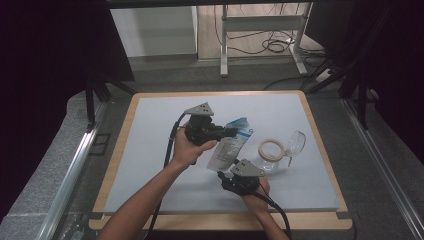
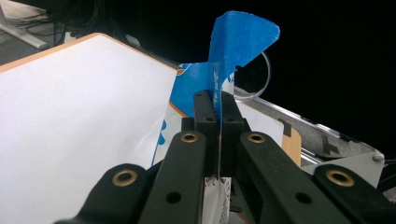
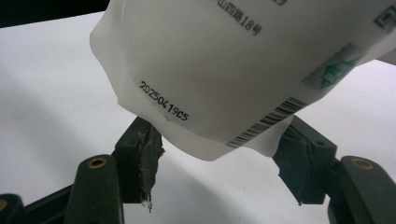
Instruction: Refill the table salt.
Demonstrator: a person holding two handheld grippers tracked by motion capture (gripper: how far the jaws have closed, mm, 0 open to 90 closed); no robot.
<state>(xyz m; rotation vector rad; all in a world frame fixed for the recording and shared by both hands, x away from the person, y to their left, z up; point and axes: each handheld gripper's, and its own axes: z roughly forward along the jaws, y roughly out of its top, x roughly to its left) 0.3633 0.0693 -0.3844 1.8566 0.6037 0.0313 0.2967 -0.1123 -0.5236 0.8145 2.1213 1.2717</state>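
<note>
From above, your left hand-held gripper [image 1: 231,132] holds the blue-topped pouch [image 1: 230,147] over the counter [image 1: 150,150], with your right hand-held gripper [image 1: 226,176] at its lower end; a tape ring [image 1: 272,149] and clear glass [image 1: 295,144] lie just beside.

Left gripper view: jaws clamped on the pouch's blue top [image 2: 236,39].

Right gripper view: jaws apart, flanking the pouch's white bottom [image 3: 224,70], pads not pressing.
</note>
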